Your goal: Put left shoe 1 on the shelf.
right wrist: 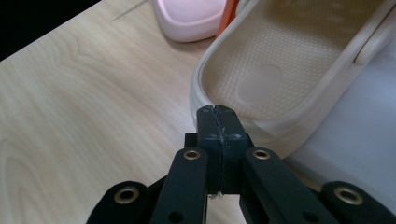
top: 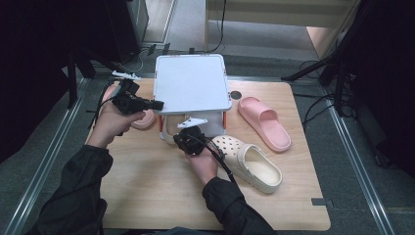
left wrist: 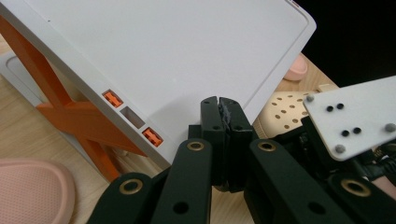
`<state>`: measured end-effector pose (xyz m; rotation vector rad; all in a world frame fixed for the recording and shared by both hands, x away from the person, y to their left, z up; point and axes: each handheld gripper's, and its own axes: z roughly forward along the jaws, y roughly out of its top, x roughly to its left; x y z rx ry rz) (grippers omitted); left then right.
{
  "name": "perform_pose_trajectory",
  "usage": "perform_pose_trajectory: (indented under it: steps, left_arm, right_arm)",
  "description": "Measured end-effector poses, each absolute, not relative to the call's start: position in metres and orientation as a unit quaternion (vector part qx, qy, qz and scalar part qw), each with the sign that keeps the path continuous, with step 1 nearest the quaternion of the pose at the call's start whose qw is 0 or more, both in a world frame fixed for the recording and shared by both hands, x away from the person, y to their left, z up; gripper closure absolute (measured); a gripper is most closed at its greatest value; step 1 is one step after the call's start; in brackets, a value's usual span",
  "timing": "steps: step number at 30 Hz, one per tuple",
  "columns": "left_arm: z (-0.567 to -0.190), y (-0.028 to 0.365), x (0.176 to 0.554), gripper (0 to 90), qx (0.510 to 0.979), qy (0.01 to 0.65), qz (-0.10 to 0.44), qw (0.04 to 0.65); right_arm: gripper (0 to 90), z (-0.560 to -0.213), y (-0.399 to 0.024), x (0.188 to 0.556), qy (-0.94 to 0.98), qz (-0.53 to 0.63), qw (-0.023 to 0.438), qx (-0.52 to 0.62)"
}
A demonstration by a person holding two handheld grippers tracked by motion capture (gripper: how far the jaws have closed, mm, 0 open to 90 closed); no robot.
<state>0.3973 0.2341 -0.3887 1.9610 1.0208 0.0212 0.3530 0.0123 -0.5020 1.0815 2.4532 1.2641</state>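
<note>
Your right gripper (right wrist: 218,122) has its jaws pressed together on nothing, tips touching the heel rim of the cream clog (right wrist: 299,70) on the rack's lower shelf (right wrist: 355,140). Push on and it could slide off. Left gripper (left wrist: 223,116), also closed, hovers at the rack top (left wrist: 177,60).

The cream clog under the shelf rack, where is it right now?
In the high view the cream clog lies on the lower level of the white rack, left of centre, just beyond the right gripper; in the right gripper view those shut jaws sit at its heel rim.
</note>
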Motion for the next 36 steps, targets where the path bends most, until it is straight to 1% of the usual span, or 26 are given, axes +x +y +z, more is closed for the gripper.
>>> perform_pose_trajectory:
  steps: [6,9,12,14,16,18,20,24,26,31,36]
  left_arm:
    - [-0.389,0.234,0.397,89.2,0.792,0.413,0.009,0.449]
    - [-0.389,0.235,0.397,88.2,0.792,0.411,0.009,0.452]
    - [-0.389,0.234,0.397,85.0,0.793,0.404,0.010,0.456]
    - [-0.388,0.233,0.397,81.1,0.792,0.403,0.003,0.458]
    - [-0.386,0.231,0.395,75.1,0.794,0.403,-0.001,0.456]
    - [-0.383,0.230,0.392,67.6,0.793,0.405,0.001,0.456]
    - [-0.380,0.230,0.390,60.9,0.791,0.407,-0.007,0.457]
    - [-0.375,0.231,0.384,49.9,0.786,0.405,-0.012,0.466]
    - [-0.373,0.230,0.381,46.0,0.788,0.404,-0.009,0.465]
    - [-0.371,0.231,0.370,40.8,0.791,0.405,-0.007,0.458]
    - [-0.368,0.234,0.357,39.8,0.785,0.413,0.008,0.461]
  right_arm:
    - [88.9,-0.504,0.014,0.362,0.820,0.426,0.088,0.372]
    - [88.6,-0.504,0.014,0.362,0.821,0.419,0.072,0.381]
    - [86.0,-0.503,0.010,0.357,0.821,0.419,0.060,0.382]
    - [84.6,-0.500,0.006,0.351,0.818,0.427,0.049,0.382]
    - [81.9,-0.497,0.001,0.346,0.818,0.432,0.047,0.377]
    - [76.6,-0.493,-0.003,0.341,0.822,0.435,0.045,0.366]
    - [72.6,-0.490,-0.006,0.337,0.827,0.430,0.039,0.360]
    - [66.4,-0.483,-0.017,0.327,0.829,0.434,0.020,0.352]
    - [64.1,-0.478,-0.025,0.320,0.833,0.436,0.019,0.340]
    - [61.2,-0.467,-0.047,0.304,0.836,0.443,0.017,0.323]
    - [60.0,-0.463,-0.070,0.295,0.835,0.452,0.010,0.314]
